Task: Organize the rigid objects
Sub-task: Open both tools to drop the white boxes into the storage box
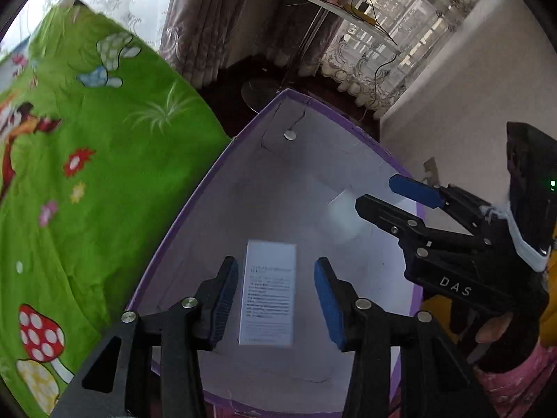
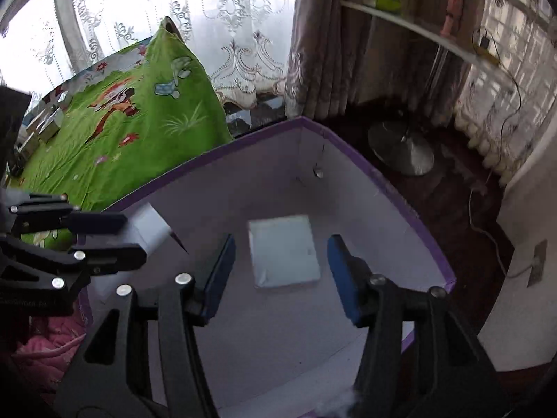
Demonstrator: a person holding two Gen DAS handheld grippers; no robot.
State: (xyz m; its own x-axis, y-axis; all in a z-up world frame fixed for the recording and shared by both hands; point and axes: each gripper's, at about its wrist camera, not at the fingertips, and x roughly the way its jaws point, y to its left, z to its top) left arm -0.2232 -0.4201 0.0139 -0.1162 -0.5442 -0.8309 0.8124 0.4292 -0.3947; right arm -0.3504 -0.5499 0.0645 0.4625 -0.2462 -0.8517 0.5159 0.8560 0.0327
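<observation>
Both your grippers hang over the purple box [image 1: 195,209]: left gripper [image 1: 275,299] parted around a white carton [image 1: 268,292], untouched; right gripper [image 2: 278,275] parted around a pale packet [image 2: 283,252].

The box [image 1: 195,209] looks like cardboard, matt grey-white inside with a purple rim. A carton [image 1: 268,292] in it is smooth printed card. The pale packet [image 2: 283,252], blurred, may be glossy plastic. The green printed blanket [image 1: 104,174], left, is soft cloth. The left gripper [image 1: 275,289] has matt black plastic arms with ribbed blue rubbery pads [image 1: 327,299].
</observation>
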